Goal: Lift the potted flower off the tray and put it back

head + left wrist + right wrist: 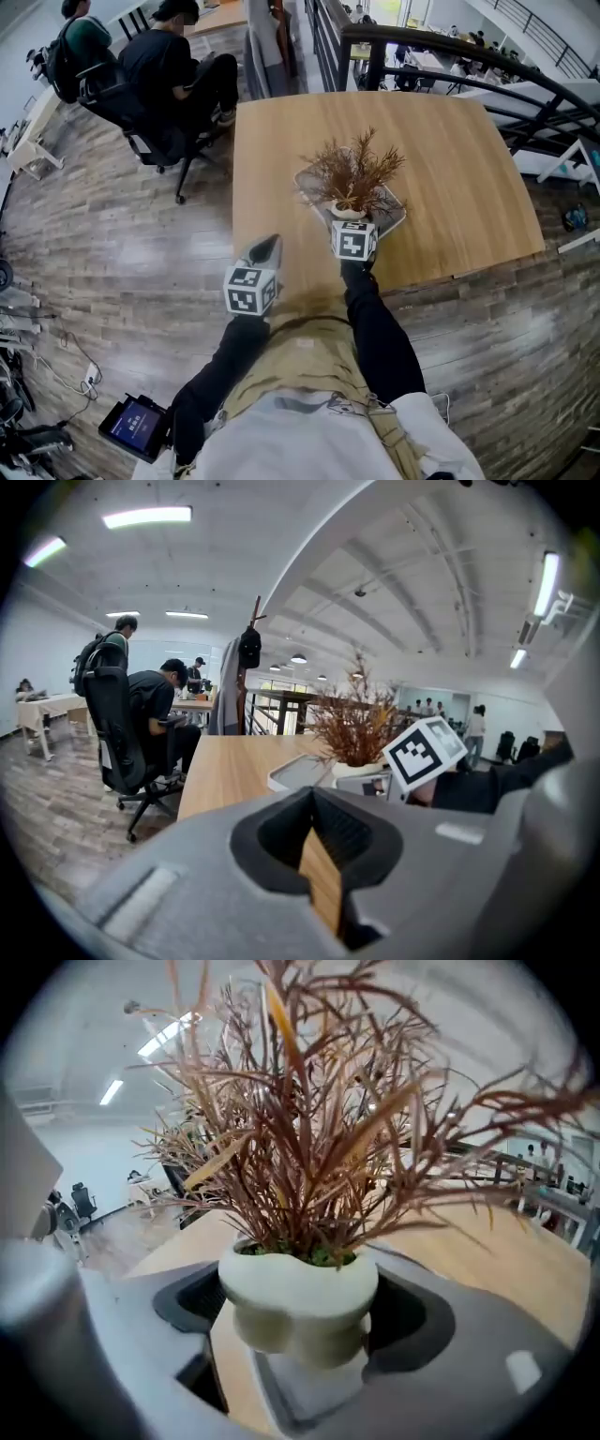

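A dried reddish plant in a squat white pot (349, 208) stands on a pale grey tray (306, 178) near the front of the wooden table (281, 131). In the right gripper view the pot (298, 1302) fills the space between the jaws of my right gripper (300, 1321). The jaws stand wide on either side of it, with dark gaps showing, and the pot rests on the tray (314, 1387). My left gripper (267, 246) hovers left of the tray at the table's front edge, shut and holding nothing. The left gripper view shows the pot (361, 769) and the right gripper's marker cube (427, 752).
Two people sit on office chairs (141, 89) beyond the table's far left corner. A dark railing (441, 42) curves past the table's far right. The table's front edge (441, 277) lies just behind the tray. A tablet (136, 427) lies on the floor at the lower left.
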The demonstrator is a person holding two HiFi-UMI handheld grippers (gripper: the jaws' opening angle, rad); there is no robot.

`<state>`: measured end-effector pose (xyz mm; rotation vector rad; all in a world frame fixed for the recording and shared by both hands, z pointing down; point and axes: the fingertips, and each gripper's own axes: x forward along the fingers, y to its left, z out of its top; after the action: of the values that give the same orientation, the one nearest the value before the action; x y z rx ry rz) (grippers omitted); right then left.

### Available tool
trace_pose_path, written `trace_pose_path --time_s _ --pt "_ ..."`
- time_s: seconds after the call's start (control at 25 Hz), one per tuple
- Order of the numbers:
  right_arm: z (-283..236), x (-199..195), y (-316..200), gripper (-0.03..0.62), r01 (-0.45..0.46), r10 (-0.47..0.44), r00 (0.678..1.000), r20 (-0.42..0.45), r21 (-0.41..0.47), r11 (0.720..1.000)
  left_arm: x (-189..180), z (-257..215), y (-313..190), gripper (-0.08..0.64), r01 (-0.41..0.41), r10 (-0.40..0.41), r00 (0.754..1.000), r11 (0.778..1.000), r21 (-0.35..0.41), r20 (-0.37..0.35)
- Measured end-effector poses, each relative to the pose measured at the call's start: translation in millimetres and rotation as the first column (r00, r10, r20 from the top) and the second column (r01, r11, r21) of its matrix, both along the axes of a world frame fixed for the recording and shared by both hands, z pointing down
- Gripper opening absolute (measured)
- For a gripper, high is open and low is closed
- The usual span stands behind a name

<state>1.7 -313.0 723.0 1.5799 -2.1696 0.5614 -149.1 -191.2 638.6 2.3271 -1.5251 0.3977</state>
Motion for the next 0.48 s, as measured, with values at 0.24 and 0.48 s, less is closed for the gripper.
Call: trace_pose_path --time_s 0.24,0.48 --pt "-58.0 -5.3 23.7 0.477 0.046 -0.047 0.999 -0.022 -0.021 0.999 3.5 -43.4 10.2 0.002 -0.001 0.001 1.000 1.000 -0.004 -0.008" --pt "-149.6 -23.6 41.8 0.477 0.080 -0.079 0.997 0.013 -0.062 0.995 -4.7 -122.1 3.8 0.002 -0.021 0.021 1.000 1.000 0.015 -0.011"
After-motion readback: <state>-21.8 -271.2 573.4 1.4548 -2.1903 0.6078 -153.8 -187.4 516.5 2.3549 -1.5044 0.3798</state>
